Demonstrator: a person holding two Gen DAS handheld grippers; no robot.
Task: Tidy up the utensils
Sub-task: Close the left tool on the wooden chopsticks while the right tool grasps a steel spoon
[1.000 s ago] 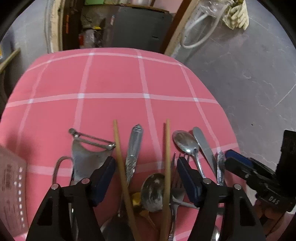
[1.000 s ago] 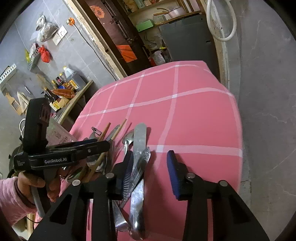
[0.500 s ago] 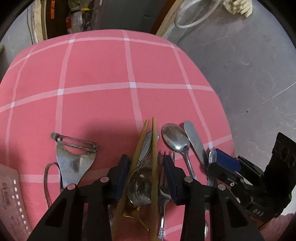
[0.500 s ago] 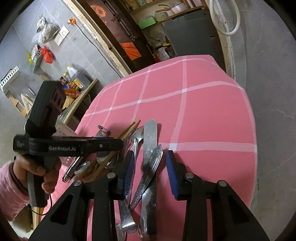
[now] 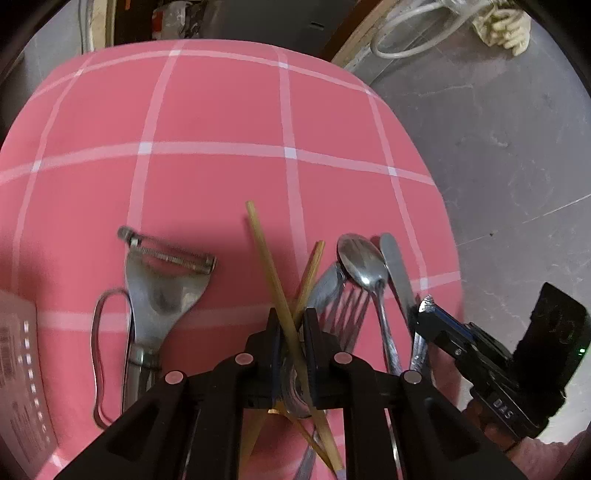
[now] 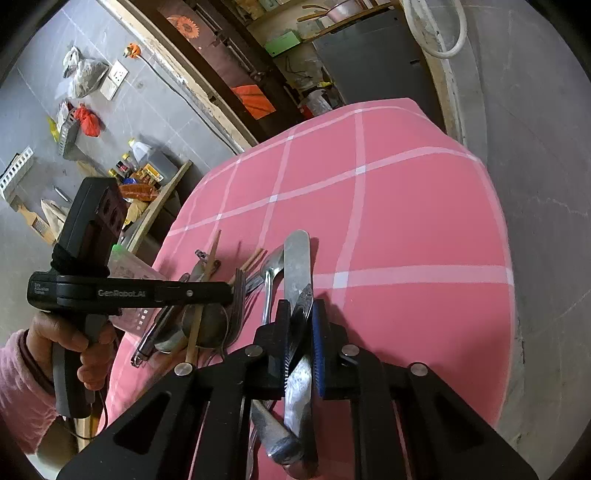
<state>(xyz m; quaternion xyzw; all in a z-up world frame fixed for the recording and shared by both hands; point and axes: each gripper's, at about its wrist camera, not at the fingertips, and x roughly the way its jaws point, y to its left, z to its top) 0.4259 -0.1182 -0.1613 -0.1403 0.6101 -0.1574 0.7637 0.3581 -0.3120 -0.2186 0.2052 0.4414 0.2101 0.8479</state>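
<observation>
Left wrist view: left tool point(image 5: 291, 328) clenches chopsticks point(image 5: 275, 273); right tool point(image 6: 300, 325) apparently grips a knife point(image 6: 296, 266).

Pink cloth with white grid lines point(image 5: 221, 110) over the table. Grey concrete floor point(image 5: 498, 129) past its right edge, with a coil of pale hose point(image 6: 436, 29). Grey tiled wall point(image 6: 155, 99) beyond the left edge, bearing a white socket plate point(image 6: 117, 75) and hung bags point(image 6: 83, 68). Dark wooden door frame point(image 6: 221, 48) past the far edge; low shelf with bottles point(image 6: 147, 166) by the wall.
</observation>
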